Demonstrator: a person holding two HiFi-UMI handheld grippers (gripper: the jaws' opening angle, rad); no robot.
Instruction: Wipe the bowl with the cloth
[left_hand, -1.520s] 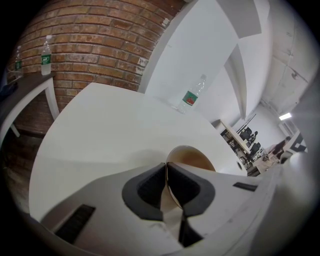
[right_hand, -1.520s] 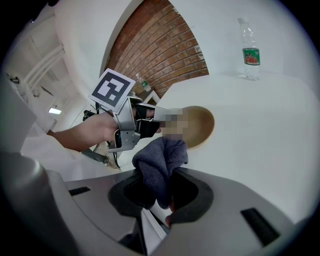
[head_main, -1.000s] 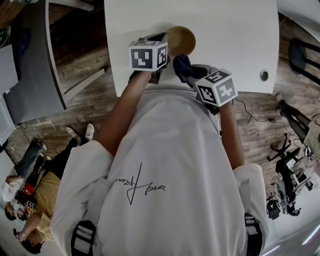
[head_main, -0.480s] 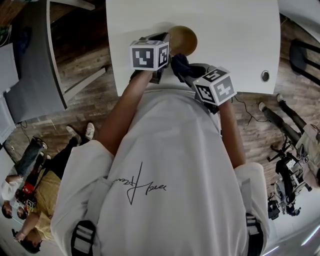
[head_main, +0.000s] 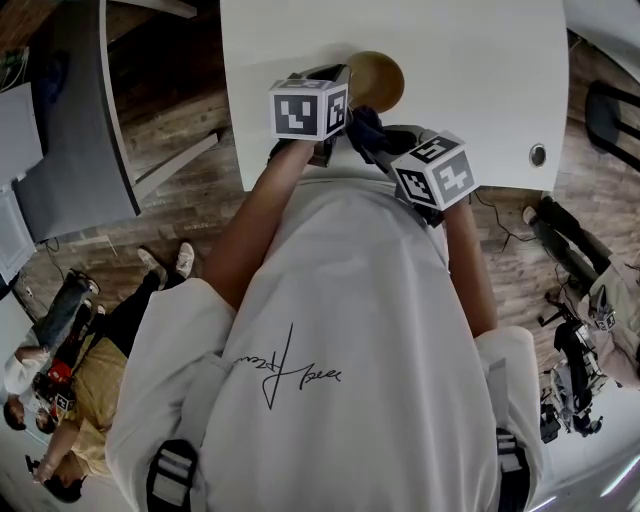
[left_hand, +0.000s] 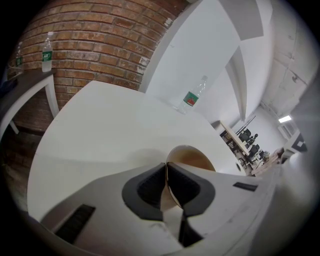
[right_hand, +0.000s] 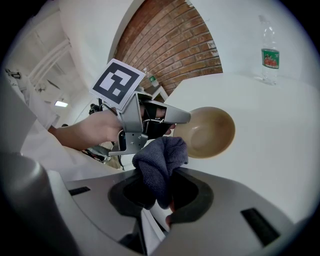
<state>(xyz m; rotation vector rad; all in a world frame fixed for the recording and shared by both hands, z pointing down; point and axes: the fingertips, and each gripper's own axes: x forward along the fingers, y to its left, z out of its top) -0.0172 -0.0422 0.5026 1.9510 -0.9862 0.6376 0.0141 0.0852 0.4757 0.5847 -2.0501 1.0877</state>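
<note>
Forearms extended over the white worktop (head_main: 470, 60), the left gripper (left_hand: 167, 182) has its jaws clamped on the tilted tan bowl's (right_hand: 205, 131) rim. The right gripper's (right_hand: 160, 200) jaws pinch a dark cloth (right_hand: 160, 167) just beside it. In the head view, the marker cubes hide both pairs of jaws.

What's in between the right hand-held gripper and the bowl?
A dark blue cloth. The right hand-held gripper pinches it, and it sticks out toward the bowl. The right gripper view shows this best.

Bright, even indoor light. White desk (head_main: 470, 60) nearly overexposed, shadows faint and soft. Ceiling lamp (left_hand: 285, 119) glows at right. Gripper views fisheye: black round vignette, edges bent.
</note>
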